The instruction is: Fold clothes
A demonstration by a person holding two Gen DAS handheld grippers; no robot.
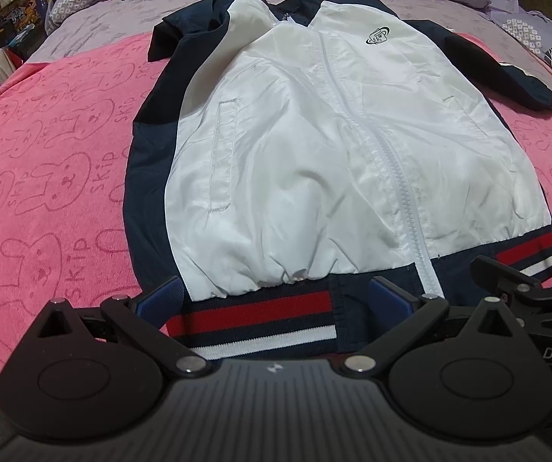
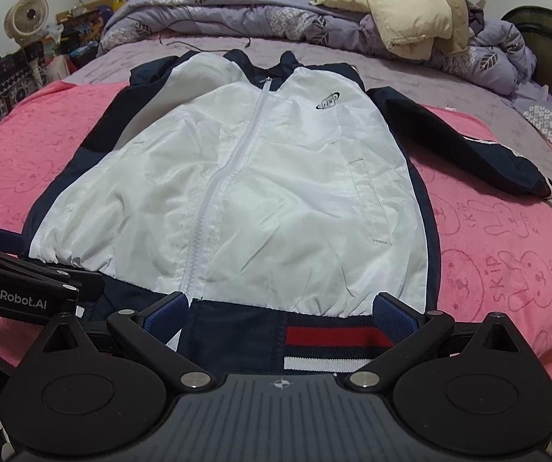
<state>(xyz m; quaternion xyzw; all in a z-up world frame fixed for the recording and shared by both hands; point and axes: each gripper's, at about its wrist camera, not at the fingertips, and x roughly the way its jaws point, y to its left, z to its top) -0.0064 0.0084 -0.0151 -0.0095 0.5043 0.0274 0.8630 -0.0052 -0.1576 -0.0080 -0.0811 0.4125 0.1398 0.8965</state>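
Pink rabbit-print towel (image 1: pixel 44 161) spread over bed. White-and-navy zip jacket (image 1: pixel 314 146) flat on it, front up. Left gripper (image 1: pixel 272 288) and right gripper (image 2: pixel 279 308), jaws apart, straddling striped hem (image 1: pixel 252 323). Risk: slippery fabric sliding, bunching mid-fold.

— What lies ahead of the right gripper (image 2: pixel 277 313)?
— A white and navy jacket (image 2: pixel 237 192), zipped, front up on a pink towel (image 2: pixel 507 269) spread over the bed. Its striped hem band (image 2: pixel 333 346) sits between the blue pads (image 2: pixel 395 315), which stand wide apart.
— And the sleeves?
— One navy sleeve (image 2: pixel 468 142) stretches out to the right, flat on the towel.
— Anything else close by?
— The left gripper (image 2: pixel 25 288) shows at the left edge, by the hem's other corner. A cream coat (image 2: pixel 399 11) is heaped on the purple duvet (image 2: pixel 237 15) behind.
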